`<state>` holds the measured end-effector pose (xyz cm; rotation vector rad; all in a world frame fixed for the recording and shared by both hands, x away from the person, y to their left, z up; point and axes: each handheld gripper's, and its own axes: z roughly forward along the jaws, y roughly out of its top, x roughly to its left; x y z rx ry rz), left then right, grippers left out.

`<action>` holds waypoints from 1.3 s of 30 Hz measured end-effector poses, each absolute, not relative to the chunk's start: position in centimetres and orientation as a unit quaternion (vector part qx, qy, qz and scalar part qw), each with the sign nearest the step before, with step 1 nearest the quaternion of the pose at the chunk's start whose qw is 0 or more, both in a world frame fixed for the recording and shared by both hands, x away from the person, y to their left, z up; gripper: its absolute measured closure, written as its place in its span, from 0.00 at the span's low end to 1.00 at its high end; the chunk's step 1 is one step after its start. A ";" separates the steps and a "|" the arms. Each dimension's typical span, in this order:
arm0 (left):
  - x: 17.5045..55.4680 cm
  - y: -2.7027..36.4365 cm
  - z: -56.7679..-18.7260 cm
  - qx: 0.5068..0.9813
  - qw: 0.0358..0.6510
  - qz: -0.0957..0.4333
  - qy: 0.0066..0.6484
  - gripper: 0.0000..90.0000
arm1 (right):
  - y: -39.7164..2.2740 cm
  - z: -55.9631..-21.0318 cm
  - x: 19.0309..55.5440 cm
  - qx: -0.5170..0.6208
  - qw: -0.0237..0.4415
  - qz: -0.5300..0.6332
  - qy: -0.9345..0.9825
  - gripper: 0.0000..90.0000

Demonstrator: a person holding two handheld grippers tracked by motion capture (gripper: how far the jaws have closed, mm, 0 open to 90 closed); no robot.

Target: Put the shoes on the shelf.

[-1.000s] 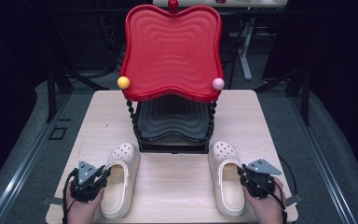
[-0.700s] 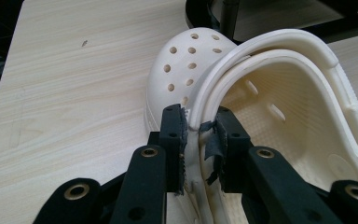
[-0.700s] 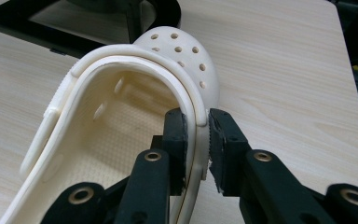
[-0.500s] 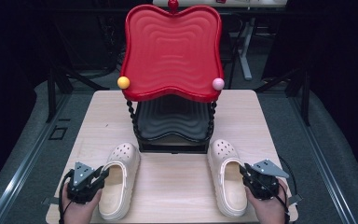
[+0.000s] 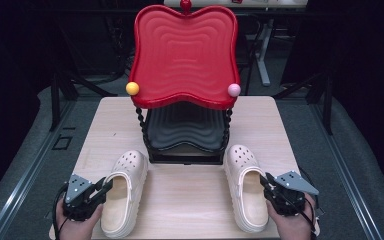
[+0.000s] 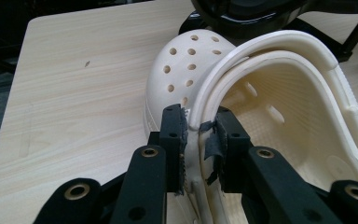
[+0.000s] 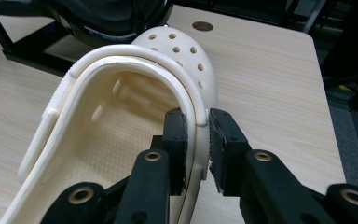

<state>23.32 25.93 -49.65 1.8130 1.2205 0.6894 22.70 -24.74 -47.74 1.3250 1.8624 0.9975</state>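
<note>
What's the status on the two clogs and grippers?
Left gripper clamped on left clog side wall. Right gripper clamped on right clog side wall. Red-and-black tiered stand right ahead of the toes.

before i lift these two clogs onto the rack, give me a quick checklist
1. Left gripper clamped on the left clog wall and strap: ok.
2. Right gripper clamped on the right clog wall and strap: ok.
3. Both clogs pointing toe-first at the rack: ok.
4. Black lower shelf free of other things: ok as far as seen; the red upper shelf overhangs it.
5. Grip firm enough for a lift: cannot tell.
6. Table between the clogs unobstructed: ok.
</note>
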 end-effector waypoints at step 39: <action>26.6 18.5 -44.4 0.733 0.471 0.278 0.405 0.85 | -17.2 -43.4 24.7 0.423 0.325 0.427 0.730 0.85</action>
